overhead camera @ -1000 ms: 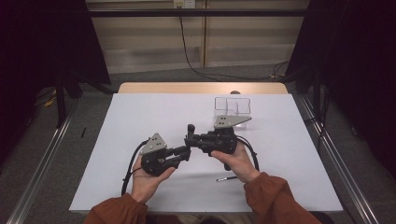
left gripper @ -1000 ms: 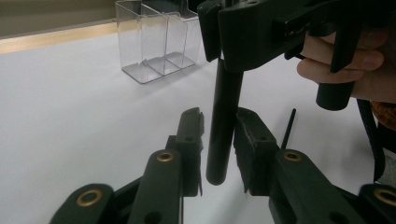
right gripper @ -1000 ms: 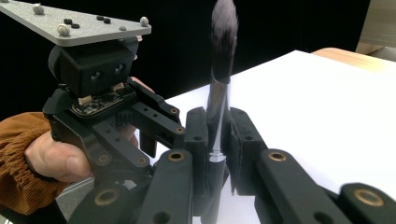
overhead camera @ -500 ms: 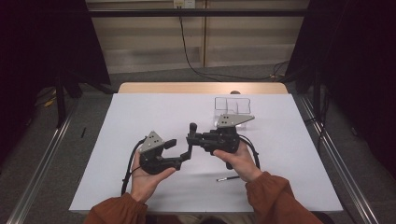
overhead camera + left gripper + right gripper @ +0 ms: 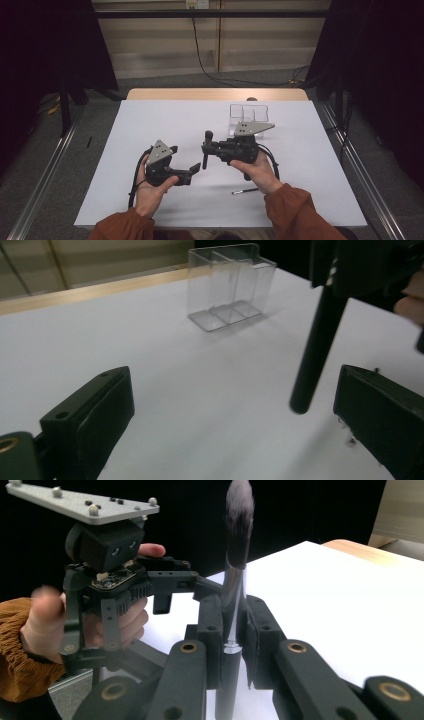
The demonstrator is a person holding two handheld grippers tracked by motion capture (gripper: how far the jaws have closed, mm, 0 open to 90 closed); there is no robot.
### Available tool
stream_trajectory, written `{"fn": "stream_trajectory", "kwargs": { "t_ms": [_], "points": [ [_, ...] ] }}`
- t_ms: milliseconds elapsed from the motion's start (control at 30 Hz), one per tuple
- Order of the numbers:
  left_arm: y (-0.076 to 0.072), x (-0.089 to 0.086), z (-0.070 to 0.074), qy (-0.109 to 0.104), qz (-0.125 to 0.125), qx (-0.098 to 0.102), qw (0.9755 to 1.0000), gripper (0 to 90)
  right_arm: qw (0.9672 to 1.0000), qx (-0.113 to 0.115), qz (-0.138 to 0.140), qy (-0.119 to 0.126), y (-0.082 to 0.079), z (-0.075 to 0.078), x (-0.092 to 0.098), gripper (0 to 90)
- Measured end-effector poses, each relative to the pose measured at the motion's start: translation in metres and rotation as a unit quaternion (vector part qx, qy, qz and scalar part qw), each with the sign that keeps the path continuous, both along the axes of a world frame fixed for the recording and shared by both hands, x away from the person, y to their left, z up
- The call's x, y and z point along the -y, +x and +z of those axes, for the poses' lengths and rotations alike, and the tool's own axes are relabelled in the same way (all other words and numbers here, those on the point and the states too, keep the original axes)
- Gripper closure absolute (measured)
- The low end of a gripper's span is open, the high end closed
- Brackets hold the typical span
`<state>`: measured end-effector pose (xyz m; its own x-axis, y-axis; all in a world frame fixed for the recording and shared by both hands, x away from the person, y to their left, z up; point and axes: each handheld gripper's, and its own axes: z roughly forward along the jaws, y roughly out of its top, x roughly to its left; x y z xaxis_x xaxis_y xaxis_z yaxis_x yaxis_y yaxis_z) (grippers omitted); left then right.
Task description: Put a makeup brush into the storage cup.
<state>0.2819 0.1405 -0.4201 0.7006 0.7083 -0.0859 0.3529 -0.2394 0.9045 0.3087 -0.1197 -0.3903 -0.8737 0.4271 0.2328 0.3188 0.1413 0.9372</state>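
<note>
Fingers: right (image 5: 234,645) clamp brush (image 5: 235,555) | left (image 5: 220,415) just opened wide, empty | left gripper view: clear box (image 5: 230,285)

White table (image 5: 150,120) w/ clear organizer (image 5: 247,116) & small pen (image 5: 245,191).

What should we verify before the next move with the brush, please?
1. Right gripper shut on the brush: ok.
2. Left gripper off the brush: ok. Its jaws have just been opening, and the handle end stands untouched between them.
3. Bristles point up, away from the table: ok.
4. Clear organizer upright, its visible compartments empty: ok.
5. Thin dark stick on the table lies apart from both grippers: ok.
</note>
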Motion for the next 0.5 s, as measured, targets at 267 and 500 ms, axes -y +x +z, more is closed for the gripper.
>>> {"fn": "stream_trajectory", "kwargs": {
  "t_ms": [267,500],
  "points": [
    [0.002,-0.015,-0.001,-0.015,0.025,0.029,0.9992,2.3,0.9999,0.003,-0.012,0.002,0.001,0.002,0.009,79.6],
    [0.001,-0.028,0.0,-0.014,0.038,0.026,0.9989,2.0,0.9997,0.004,-0.022,0.003,0.0,0.004,0.015,79.6]
  ]
}}
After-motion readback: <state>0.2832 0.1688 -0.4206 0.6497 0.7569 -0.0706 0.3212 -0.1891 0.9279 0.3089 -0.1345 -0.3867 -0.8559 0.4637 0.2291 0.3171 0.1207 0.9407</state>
